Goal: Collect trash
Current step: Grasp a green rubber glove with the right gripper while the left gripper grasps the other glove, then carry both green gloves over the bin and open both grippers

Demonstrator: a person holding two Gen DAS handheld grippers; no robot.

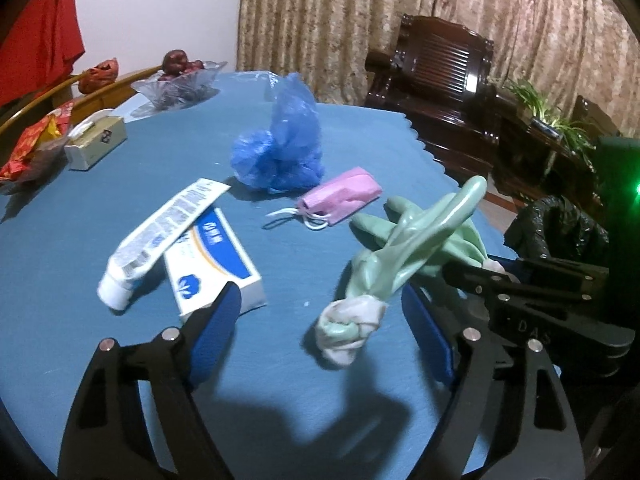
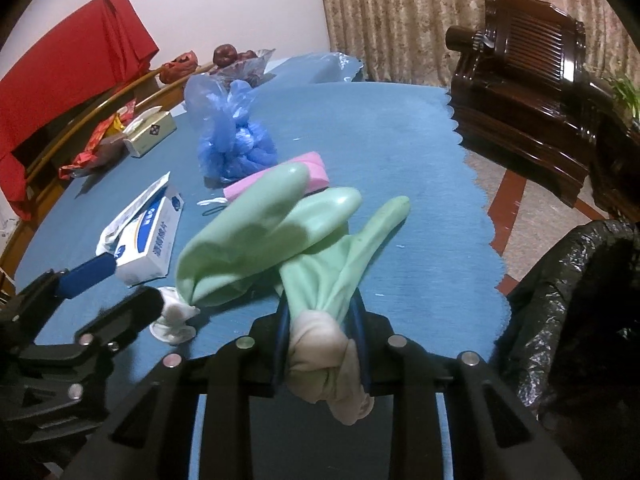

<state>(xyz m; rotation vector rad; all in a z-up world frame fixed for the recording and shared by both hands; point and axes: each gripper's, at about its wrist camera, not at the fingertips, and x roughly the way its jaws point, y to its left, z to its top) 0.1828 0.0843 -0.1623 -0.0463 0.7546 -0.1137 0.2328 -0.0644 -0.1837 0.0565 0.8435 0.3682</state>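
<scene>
My right gripper (image 2: 320, 312) is shut on a pair of pale green rubber gloves (image 2: 280, 232) at their knotted cuff and holds them above the blue table (image 2: 400, 140). In the left wrist view the gloves (image 1: 404, 248) hang between my open left gripper (image 1: 324, 300) and the right gripper's body. On the table lie a white tube (image 1: 160, 232), a blue-and-white box (image 1: 216, 268), a pink mask (image 1: 344, 196) and a crumpled blue plastic bag (image 1: 284, 148). A bin with a black liner (image 2: 572, 308) stands off the table's right edge.
A tissue box (image 1: 96, 144), red snack wrappers (image 1: 32, 152) and a glass fruit bowl (image 1: 180, 84) sit at the table's far left. A dark wooden chair (image 1: 444, 92) stands beyond the table's scalloped right edge.
</scene>
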